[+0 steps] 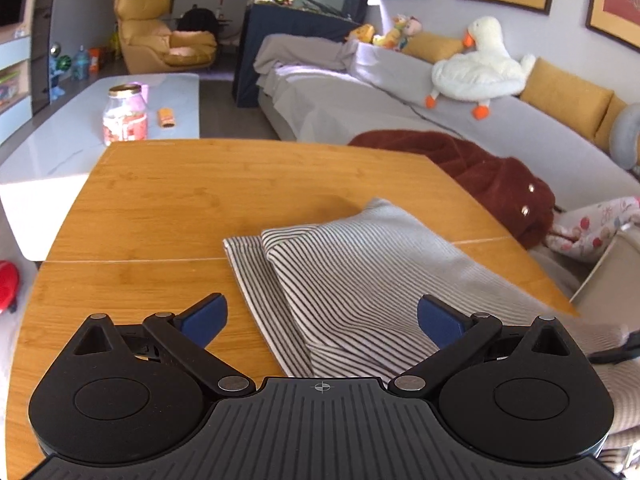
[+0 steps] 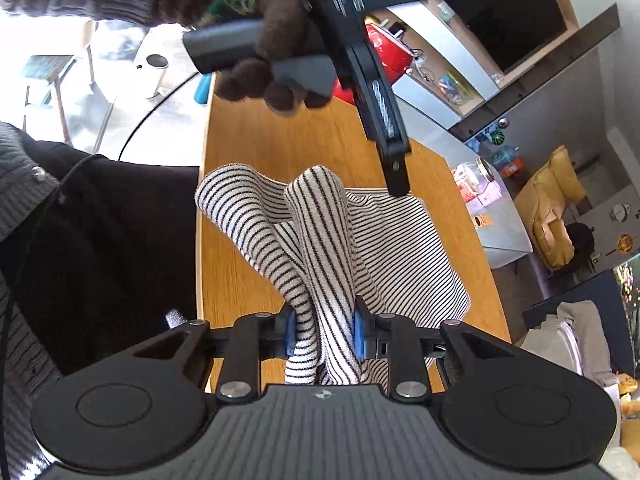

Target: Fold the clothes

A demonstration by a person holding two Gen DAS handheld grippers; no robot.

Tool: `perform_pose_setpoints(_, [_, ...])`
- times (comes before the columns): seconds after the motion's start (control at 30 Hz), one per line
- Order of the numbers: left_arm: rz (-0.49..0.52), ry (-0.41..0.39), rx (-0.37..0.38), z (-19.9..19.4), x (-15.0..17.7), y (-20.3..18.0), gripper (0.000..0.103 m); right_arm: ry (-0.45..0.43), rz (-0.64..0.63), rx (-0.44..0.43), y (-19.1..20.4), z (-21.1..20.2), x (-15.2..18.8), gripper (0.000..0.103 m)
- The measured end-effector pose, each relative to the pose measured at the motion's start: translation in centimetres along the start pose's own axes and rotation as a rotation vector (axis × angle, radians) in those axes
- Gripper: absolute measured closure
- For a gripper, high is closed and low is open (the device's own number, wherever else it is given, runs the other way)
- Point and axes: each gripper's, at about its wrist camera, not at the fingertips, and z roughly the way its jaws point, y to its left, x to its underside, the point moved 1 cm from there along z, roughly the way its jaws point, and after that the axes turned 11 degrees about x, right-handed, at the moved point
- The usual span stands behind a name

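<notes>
A big white toy duck (image 1: 480,64) sits on the grey sofa (image 1: 360,108). A fuzzy red coat (image 1: 492,180) lies near it. A jar (image 1: 125,114) stands on the white table (image 1: 60,148). A yellow chair (image 1: 160,36) is far back

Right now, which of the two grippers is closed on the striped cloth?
The right gripper: its blue pads pinch a raised fold of the black-and-white striped cloth. The left gripper is open, holding nothing.
</notes>
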Motion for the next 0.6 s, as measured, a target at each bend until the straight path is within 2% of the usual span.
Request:
perform_pose_setpoints(0.07, [0.061, 0.067, -0.019, 2.0, 0.5, -0.2, 0.001, -0.024, -0.058, -0.002, -1.3, -1.8, -0.8, 0.078])
perform_pose_setpoints(0.17, [0.083, 0.105, 0.033, 2.8, 1.4, 0.2, 0.001, -0.055, -0.129, 0.023, -4.1, -3.1, -2.5, 0.078])
perform_pose_setpoints(0.2, [0.063, 0.105, 0.058, 2.4, 1.6, 0.6, 0.003, -0.063, -0.149, 0.032, -5.2, -3.2, -3.2, 0.078])
perform_pose_setpoints(0.33, [-0.045, 0.111, 0.14, 0.5, 2.5, 3.0, 0.006, -0.056, -0.154, -0.04, -9.0, 0.4, -4.2, 0.078])
perform_pose_setpoints(0.4, [-0.088, 0.106, 0.158, -0.9, 2.7, 4.0, 0.006, -0.082, -0.157, -0.074, -10.5, 3.5, -4.4, 0.079])
perform_pose_setpoints(0.47, [-0.113, 0.079, 0.14, -2.5, 2.5, 4.8, 0.006, -0.087, -0.15, -0.114, -11.0, 7.0, -4.2, 0.086])
perform_pose_setpoints(0.6, [-0.126, -0.023, 0.124, -6.3, 0.6, 5.0, 0.005, -0.05, -0.129, -0.204, -10.5, 14.5, -3.4, 0.086])
